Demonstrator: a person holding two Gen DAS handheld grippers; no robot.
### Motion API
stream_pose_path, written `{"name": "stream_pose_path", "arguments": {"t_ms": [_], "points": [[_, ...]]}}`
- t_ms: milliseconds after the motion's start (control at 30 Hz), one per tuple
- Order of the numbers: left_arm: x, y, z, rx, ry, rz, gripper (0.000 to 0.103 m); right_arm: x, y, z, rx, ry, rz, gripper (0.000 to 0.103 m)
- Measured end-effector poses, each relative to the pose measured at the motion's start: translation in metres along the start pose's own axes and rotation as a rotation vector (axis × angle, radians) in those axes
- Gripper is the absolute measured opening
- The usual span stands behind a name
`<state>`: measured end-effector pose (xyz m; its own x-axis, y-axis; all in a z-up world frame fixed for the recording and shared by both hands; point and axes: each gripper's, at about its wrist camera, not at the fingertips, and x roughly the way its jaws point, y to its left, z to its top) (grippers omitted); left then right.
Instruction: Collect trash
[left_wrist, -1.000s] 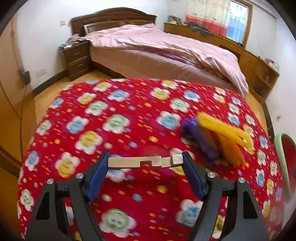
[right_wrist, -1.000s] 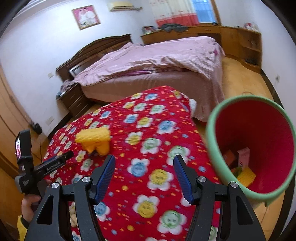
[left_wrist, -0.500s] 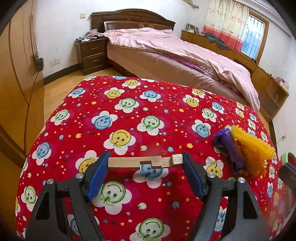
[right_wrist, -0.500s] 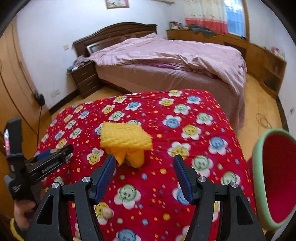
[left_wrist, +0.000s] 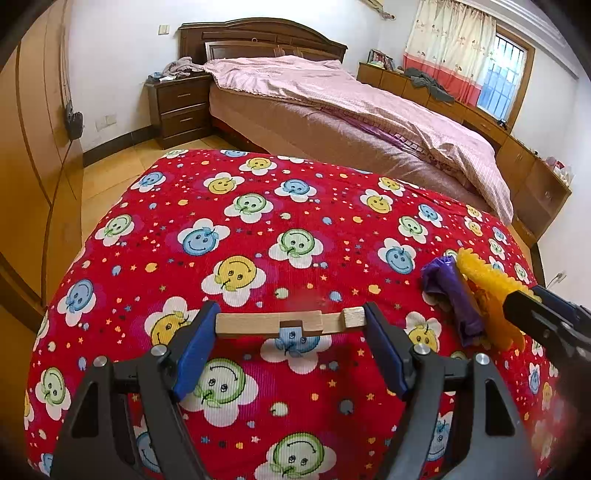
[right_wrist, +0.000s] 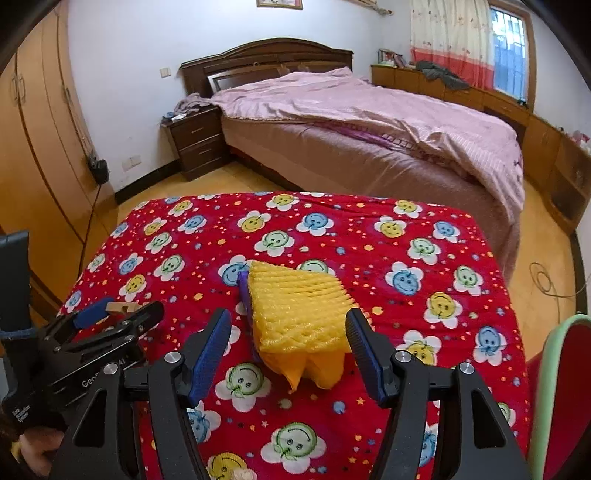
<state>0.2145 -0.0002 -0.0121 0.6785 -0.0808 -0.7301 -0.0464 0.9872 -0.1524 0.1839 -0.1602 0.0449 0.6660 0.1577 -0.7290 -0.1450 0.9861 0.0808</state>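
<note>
While a pale wooden strip (left_wrist: 290, 324) is clamped end to end between the blue pads of the left gripper (left_wrist: 290, 326), a notch is seen cut into its lower edge near the middle, and a thin dark line is marked across it close to its right end. The strip is held level above the red tablecloth (left_wrist: 258, 229), which is printed with smiling flowers. The right gripper (right_wrist: 288, 341) is spread wide, and between its fingers a yellow foam net (right_wrist: 299, 310) is framed; no contact with either pad is seen. The net is ribbed and wedge-shaped, with smooth orange-yellow folds hanging at its near end, and it is laid on the cloth toward the right side. A crumpled purple piece (left_wrist: 452, 295) is pressed against its left side. A red bin with a green rim (right_wrist: 550, 391) is visible at the table's right edge.
</note>
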Motion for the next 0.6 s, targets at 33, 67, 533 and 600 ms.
{"name": "stream_pose_path", "arguments": {"t_ms": [33,67,533,600], "points": [[0.0,0.0,0.0,-0.002,0.0,-0.002,0.078,0.002,-0.001,0.0,0.002,0.01,0.008,0.041],[0.0,0.001,0.0,-0.003,0.001,-0.002,0.078,0.003,-0.002,0.001,0.01,0.019,0.017,0.037],[-0.003,0.002,0.001,-0.012,-0.011,-0.022,0.078,-0.035,-0.025,-0.003,0.101,-0.076,-0.011,0.005],[-0.003,0.002,0.001,-0.013,-0.014,-0.025,0.078,-0.046,-0.029,-0.004,0.116,-0.098,-0.012,0.005]]}}
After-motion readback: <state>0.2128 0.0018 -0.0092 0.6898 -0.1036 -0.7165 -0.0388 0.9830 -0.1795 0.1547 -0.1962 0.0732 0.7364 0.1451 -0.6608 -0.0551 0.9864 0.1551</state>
